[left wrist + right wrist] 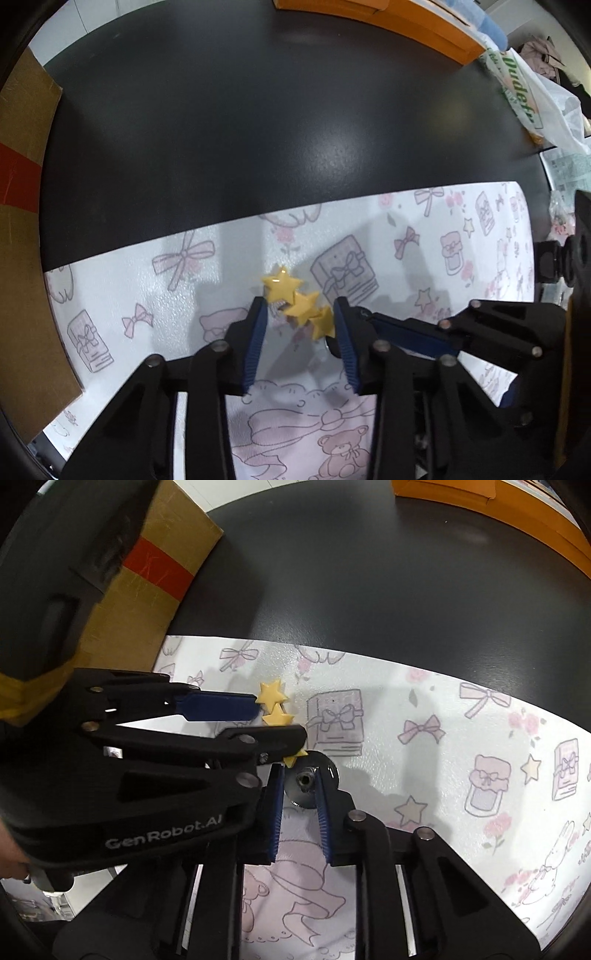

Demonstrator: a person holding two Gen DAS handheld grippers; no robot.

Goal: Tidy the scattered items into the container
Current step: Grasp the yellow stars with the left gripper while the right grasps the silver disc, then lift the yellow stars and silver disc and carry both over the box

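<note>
Left claw (300, 314) apart around yellow star clip (295, 301), right claw (301, 777) clamped on metal disc (308, 784), "GenRobot.AI" lettering (162, 837)

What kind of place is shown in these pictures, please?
Probably a home or workroom table, not a factory: a black table carries a mat printed with bows and bears, a cardboard box stands beside it, and a plastic bag lies at the edge.
</note>
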